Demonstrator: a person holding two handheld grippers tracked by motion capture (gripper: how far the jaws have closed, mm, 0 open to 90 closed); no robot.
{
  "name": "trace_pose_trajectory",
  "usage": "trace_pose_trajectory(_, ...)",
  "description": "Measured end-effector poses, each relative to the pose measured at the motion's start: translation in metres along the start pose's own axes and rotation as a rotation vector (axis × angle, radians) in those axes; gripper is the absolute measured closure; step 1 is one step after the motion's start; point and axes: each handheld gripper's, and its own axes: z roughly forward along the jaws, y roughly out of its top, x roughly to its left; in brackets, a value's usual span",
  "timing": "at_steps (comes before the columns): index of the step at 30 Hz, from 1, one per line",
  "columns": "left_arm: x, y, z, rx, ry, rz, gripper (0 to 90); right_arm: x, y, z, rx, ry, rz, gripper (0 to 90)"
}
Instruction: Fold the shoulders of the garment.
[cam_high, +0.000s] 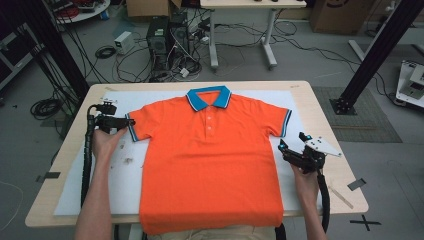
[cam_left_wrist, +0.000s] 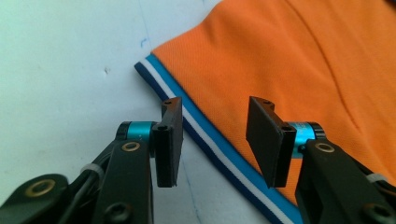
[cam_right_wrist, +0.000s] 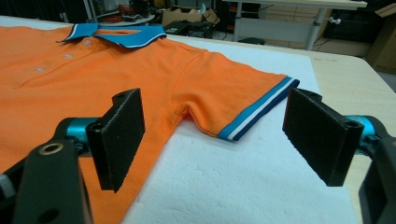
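Note:
An orange polo shirt (cam_high: 210, 155) with a blue collar (cam_high: 209, 97) lies flat, front up, on a white sheet (cam_high: 120, 175); its hem hangs over the table's near edge. My left gripper (cam_high: 131, 121) is at the shirt's left sleeve. In the left gripper view its jaws (cam_left_wrist: 215, 140) stand apart over the blue-and-white striped cuff (cam_left_wrist: 210, 147), and the pads do not press on it. My right gripper (cam_high: 282, 147) rests open below the right sleeve, off the shirt's side. In the right gripper view the right gripper (cam_right_wrist: 215, 135) looks toward that sleeve's striped cuff (cam_right_wrist: 259, 109) with nothing between its pads.
The wooden table (cam_high: 340, 190) has bare margins beside the white sheet, with a strip of dark tape (cam_high: 356, 184) at the right. Beyond the far edge stand computer towers (cam_high: 167, 35), tangled cables and a second table (cam_high: 240, 30). Black frame posts (cam_high: 380, 50) rise at both sides.

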Motion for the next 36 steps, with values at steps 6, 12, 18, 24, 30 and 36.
trace_pose_trajectory(6, -0.001, -0.005, 0.006, 0.003, 0.004, -0.006, 58.0, 0.001, 0.000, 0.000, 0.004, -0.002, -0.002, 21.4)
trace_pose_trajectory(12, -0.007, -0.010, 0.006, -0.025, 0.006, 0.020, 58.2, 0.002, 0.000, 0.000, 0.005, -0.006, -0.010, 21.4)
trace_pose_trajectory(18, -0.015, -0.009, 0.006, -0.027, 0.010, 0.070, 69.5, 0.003, 0.000, 0.000, 0.010, -0.011, -0.012, 21.4)
trace_pose_trajectory(24, -0.016, -0.009, 0.004, -0.028, -0.012, 0.065, 82.3, 0.003, 0.000, 0.000, 0.011, -0.018, -0.017, 21.4)
trace_pose_trajectory(30, -0.032, -0.002, -0.012, -0.121, -0.037, 0.077, 84.8, 0.005, 0.000, 0.001, 0.014, -0.024, -0.028, 21.4)
trace_pose_trajectory(36, -0.050, 0.002, -0.022, -0.167, -0.078, 0.082, 84.8, 0.005, 0.001, 0.001, 0.014, -0.030, -0.037, 21.4)
